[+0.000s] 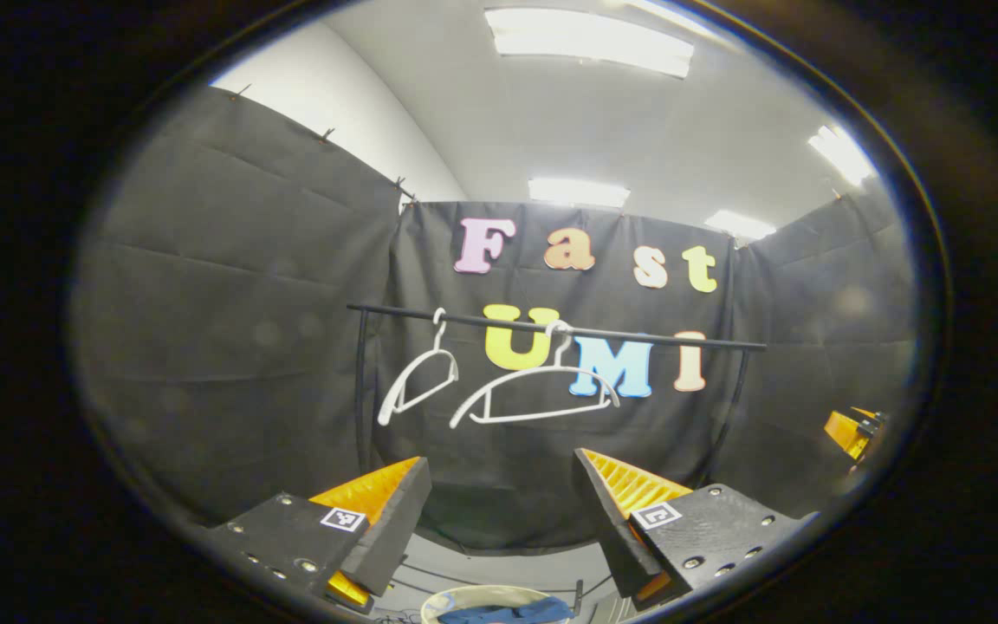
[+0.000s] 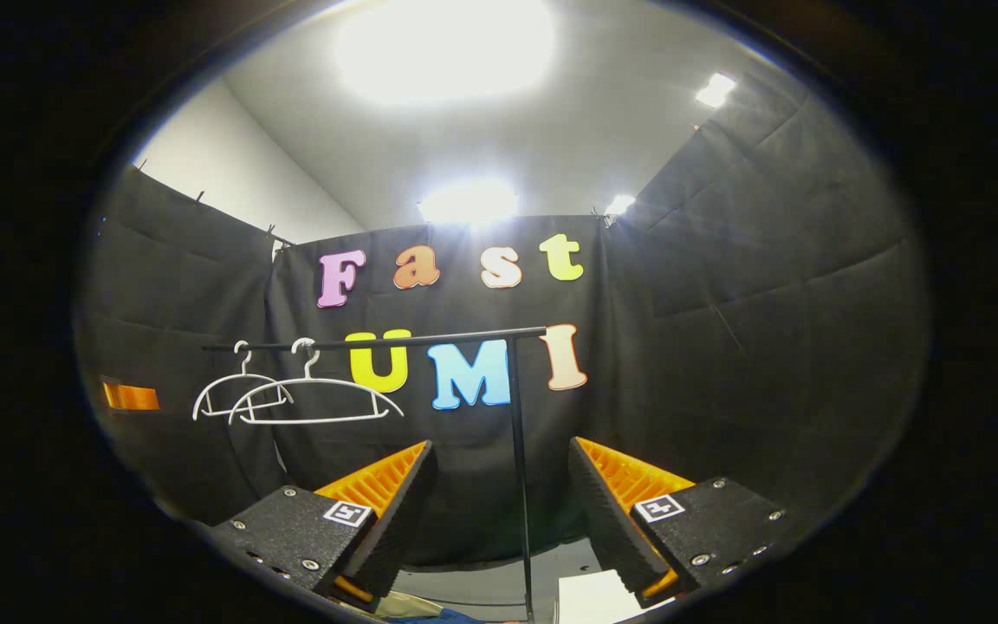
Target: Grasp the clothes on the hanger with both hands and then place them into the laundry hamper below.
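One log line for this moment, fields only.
hangers: bare on rail | blue clothes: in hamper | left gripper: open | right gripper: open

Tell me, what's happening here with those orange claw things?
A person holds two grippers in front of a rail. Both white hangers on it are bare. Blue clothes lie in the hamper below, so the job looks about done. The left gripper and the right gripper are both open, with nothing between their fingers.
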Action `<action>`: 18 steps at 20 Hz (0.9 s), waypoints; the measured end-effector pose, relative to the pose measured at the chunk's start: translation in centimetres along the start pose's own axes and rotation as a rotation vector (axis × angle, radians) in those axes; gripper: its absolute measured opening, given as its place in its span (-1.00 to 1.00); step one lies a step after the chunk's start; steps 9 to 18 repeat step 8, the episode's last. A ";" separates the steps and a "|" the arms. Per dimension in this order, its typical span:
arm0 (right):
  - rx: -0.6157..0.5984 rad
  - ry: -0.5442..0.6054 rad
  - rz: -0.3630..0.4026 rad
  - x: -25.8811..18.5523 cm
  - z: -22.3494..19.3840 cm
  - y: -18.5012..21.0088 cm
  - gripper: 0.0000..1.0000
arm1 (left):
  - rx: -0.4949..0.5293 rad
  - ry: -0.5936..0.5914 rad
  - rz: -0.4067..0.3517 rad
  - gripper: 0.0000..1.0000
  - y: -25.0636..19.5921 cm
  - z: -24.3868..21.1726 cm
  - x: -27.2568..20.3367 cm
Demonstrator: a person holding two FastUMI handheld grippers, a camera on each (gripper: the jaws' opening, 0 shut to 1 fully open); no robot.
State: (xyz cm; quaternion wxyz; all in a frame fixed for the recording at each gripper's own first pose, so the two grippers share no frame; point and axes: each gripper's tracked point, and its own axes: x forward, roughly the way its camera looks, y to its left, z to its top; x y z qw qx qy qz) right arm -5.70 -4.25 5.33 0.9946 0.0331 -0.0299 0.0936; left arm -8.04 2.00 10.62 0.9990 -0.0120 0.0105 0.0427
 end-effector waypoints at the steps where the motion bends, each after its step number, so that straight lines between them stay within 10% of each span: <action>1: -0.008 -0.004 -0.006 0.4 0.2 0.3 0.88 | 0.019 -0.011 0.014 0.90 1.1 0.5 0.4; 18: -0.017 0.000 -0.043 2.0 0.3 3.0 0.89 | -0.035 -0.022 -0.034 0.90 4.3 0.7 4.8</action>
